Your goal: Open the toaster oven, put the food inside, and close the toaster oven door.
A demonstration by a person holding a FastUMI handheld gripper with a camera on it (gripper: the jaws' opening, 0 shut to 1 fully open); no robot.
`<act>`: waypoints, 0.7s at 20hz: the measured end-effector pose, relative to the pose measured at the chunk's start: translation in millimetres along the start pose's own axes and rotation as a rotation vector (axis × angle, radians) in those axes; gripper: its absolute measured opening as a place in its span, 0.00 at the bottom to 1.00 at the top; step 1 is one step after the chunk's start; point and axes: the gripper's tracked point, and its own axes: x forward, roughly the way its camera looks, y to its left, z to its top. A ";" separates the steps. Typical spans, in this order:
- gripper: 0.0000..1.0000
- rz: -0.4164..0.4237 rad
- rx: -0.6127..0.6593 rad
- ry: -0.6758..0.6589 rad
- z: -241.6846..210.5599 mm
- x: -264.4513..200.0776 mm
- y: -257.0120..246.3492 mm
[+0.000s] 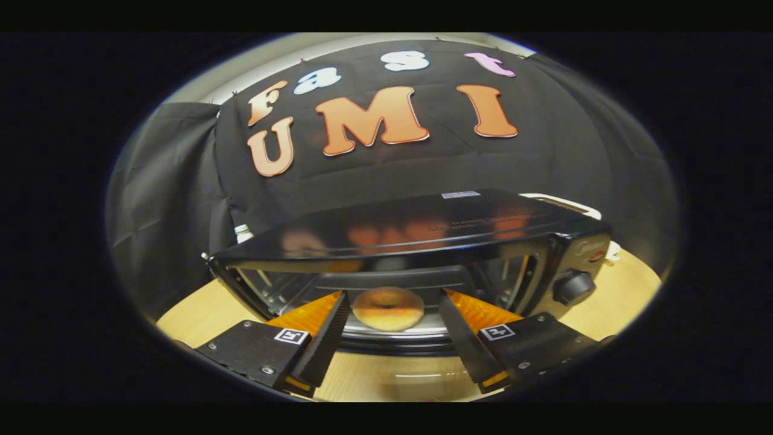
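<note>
From the gripper view we see our gripper (392,305) with jaws spread wide, holding nothing. At twelve o'clock, just ahead between the fingers, the bagel (388,308) lies inside the open toaster oven (423,226) on the wooden counter (622,290). Its knob (574,287) sits at two o'clock.

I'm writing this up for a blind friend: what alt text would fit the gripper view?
A ring-shaped bagel lies inside a black toaster oven whose door looks open, seen between the spread, empty fingers of the hand-held tongs. The oven stands on a light wooden table, a round knob on its right side.
</note>
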 end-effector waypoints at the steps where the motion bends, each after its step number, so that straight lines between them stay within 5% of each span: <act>1: 0.88 0.004 -0.010 0.002 -2.5 -10.0 -0.9; 14: 0.90 0.123 -0.045 0.108 -57.7 -121.4 -1.7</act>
